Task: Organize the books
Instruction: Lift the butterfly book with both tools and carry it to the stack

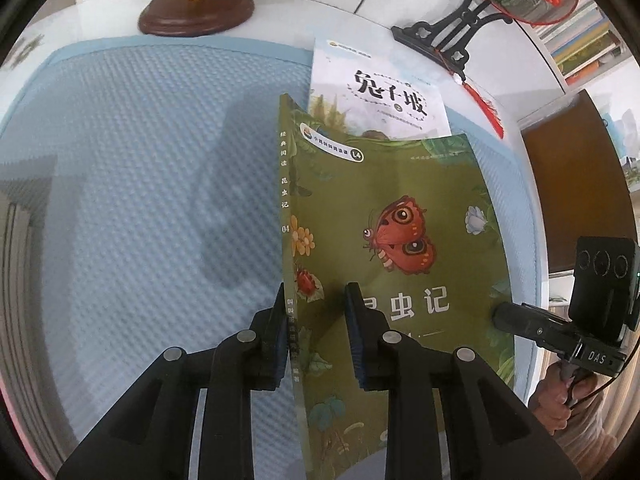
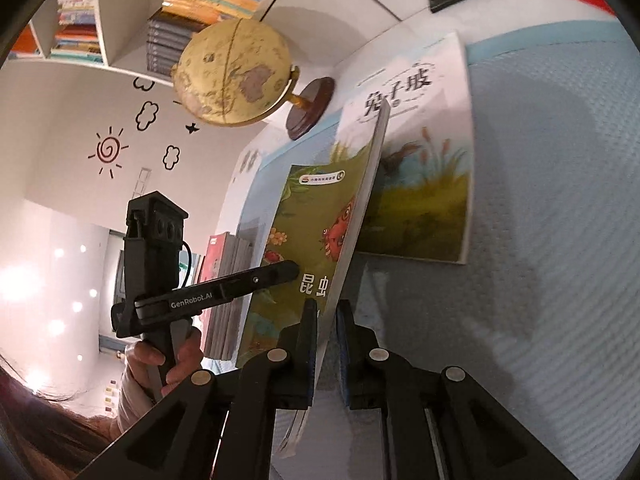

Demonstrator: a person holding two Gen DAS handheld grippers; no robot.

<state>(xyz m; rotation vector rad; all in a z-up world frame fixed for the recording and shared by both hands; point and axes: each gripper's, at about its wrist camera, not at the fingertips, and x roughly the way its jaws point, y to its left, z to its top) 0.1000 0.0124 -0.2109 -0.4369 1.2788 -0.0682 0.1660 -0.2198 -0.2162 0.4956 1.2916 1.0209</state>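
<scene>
Green butterfly-cover book (image 1: pixel 384 216) is held tilted above the blue mat (image 1: pixel 140 160), its spine straddled by the spread left claw (image 1: pixel 314 320), its opposite edge pinched by the right claw (image 2: pixel 326 332); a white book (image 1: pixel 380 88) lies beneath.

The left wrist camera is sitting behind the left tongs (image 1: pixel 314 308), looking forward and down along the fingers at close range onto the green book (image 1: pixel 384 240) and the blue mat (image 1: pixel 140 160). The right tongs (image 1: pixel 498 316) are showing at its right edge. The right wrist camera is looking forward along the right tongs (image 2: pixel 325 320), rolled sideways, close to the green book (image 2: pixel 308 232). The left tongs (image 2: pixel 294 269) are appearing to its left. Both views are sharing the white book (image 1: pixel 380 88) (image 2: pixel 424 160) and the globe (image 1: pixel 196 4) (image 2: pixel 234 72) ahead.
</scene>
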